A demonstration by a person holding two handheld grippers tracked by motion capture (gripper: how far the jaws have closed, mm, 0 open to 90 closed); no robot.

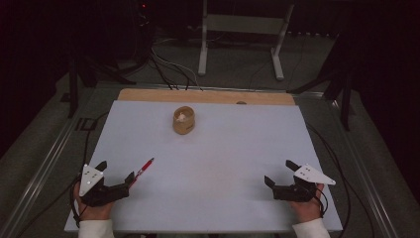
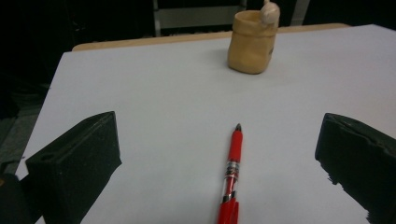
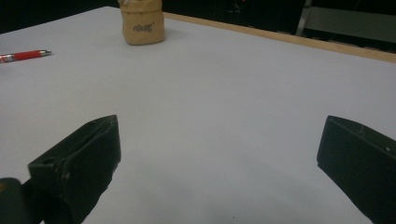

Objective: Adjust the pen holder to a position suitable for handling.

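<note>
Red pen [image 2: 232, 175] lies flat on the white table [image 1: 223, 168], between the wide-open jaws of the left gripper [image 1: 117, 173] but untouched. Right gripper [image 1: 280, 173] gapes empty. Nothing is picked up yet; the tan pouch [image 1: 183, 120] waits well beyond, upright.

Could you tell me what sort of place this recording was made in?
Probably a lab or recording room set up for handling trials. A white table on a wooden board stands in a dark room, cables run over the floor behind it, and a metal stand sits at the back.
</note>
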